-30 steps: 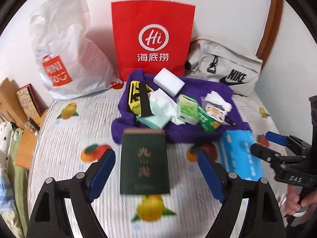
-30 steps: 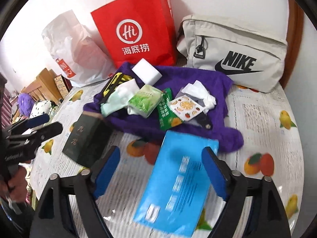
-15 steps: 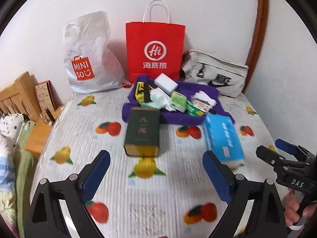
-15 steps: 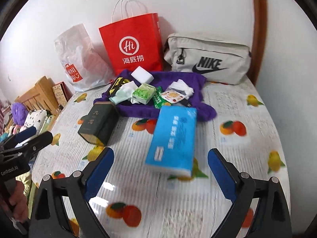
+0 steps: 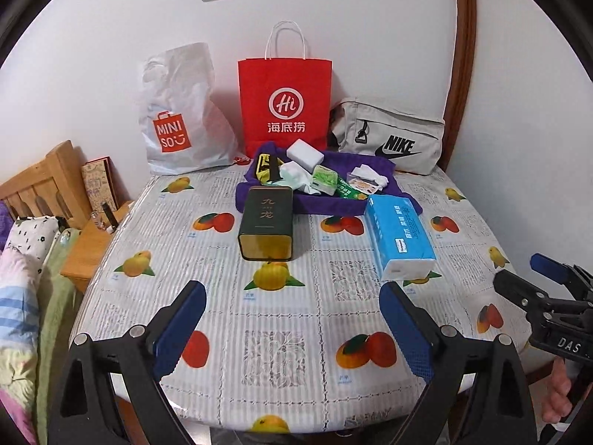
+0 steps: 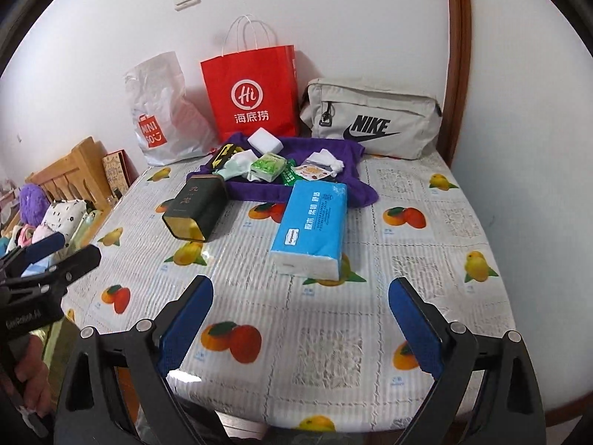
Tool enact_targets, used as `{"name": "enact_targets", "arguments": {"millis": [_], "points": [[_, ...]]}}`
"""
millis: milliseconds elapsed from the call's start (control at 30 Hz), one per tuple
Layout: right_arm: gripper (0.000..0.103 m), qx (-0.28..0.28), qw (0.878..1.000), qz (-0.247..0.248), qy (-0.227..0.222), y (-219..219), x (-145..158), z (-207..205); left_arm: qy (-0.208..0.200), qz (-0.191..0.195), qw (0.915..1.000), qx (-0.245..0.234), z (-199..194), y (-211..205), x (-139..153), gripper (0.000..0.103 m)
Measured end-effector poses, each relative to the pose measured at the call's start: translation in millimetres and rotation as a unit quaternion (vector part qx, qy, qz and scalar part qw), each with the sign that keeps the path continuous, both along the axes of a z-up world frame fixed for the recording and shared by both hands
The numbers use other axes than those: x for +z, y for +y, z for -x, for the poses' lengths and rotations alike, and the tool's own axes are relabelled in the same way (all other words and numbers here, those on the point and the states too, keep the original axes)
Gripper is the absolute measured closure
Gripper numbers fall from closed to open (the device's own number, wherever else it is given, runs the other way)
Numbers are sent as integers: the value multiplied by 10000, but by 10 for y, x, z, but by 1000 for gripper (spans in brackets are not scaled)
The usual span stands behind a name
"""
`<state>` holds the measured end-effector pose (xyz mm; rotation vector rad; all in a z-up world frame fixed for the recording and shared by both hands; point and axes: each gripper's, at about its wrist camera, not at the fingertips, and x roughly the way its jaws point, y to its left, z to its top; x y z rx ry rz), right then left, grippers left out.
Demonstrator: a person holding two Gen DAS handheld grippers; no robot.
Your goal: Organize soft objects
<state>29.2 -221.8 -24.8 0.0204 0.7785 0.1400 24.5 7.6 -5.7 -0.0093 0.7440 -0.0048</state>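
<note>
A purple cloth [image 5: 370, 165] [image 6: 344, 155] lies at the back of the table under a white sponge [image 5: 304, 152], tissue packs and small packets. In front of it lie a dark green tin [image 5: 267, 222] [image 6: 196, 207] and a blue tissue pack [image 5: 398, 235] [image 6: 313, 222]. My left gripper [image 5: 292, 326] hovers open over the near table edge, well short of the tin, with nothing between its fingers. My right gripper [image 6: 302, 324] is open too, empty, back from the blue pack. Each gripper also shows at the other view's edge.
Against the wall stand a white Miniso bag [image 5: 178, 118], a red paper bag [image 5: 285, 107] and a beige Nike pouch [image 5: 389, 137]. A wooden headboard [image 5: 40, 185] and bedding [image 5: 22, 296] lie to the left. The fruit-print tablecloth [image 5: 281, 345] covers the round table.
Both grippers have pulled back from the tin and the blue pack toward the near table edge and risen; both items now lie free farther away on the table.
</note>
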Motion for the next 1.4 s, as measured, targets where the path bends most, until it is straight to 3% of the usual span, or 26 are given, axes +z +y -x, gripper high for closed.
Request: {"name": "enact_targets", "arguments": {"millis": [367, 1400], "points": [[8, -46, 9997, -40, -236, -66, 128, 290, -128, -98, 9999, -26, 191, -104, 85, 8], [8, -61, 9997, -78, -227, -88, 135, 331, -94, -139, 9999, 5, 239, -118, 98, 8]]}}
